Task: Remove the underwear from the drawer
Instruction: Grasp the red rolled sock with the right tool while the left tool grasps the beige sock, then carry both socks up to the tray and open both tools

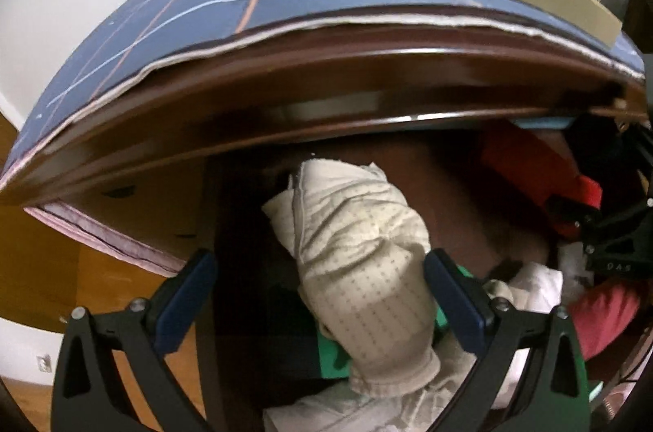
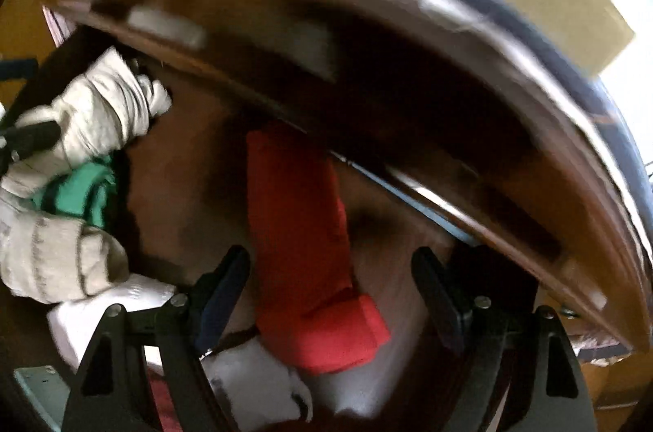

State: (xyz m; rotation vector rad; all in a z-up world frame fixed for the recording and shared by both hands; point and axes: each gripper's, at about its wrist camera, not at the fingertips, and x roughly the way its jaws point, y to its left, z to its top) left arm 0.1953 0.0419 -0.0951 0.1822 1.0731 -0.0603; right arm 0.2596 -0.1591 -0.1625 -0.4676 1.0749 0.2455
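Two claws point down into the open drawer (image 1: 408, 154). The left claw (image 1: 322, 297) stands wide, a cream dotted garment (image 1: 359, 248) rising between its fingers; the right finger lies just beside the cloth, but whether the pads touch it I cannot tell. A green piece (image 1: 332, 354) lies under it. The right claw (image 2: 330, 293) is partly spread around a red folded garment (image 2: 302, 228), its pads clear of the cloth. White pieces (image 2: 253, 370) lie nearer. A checked blue cloth (image 1: 163, 23) covers the surface above.
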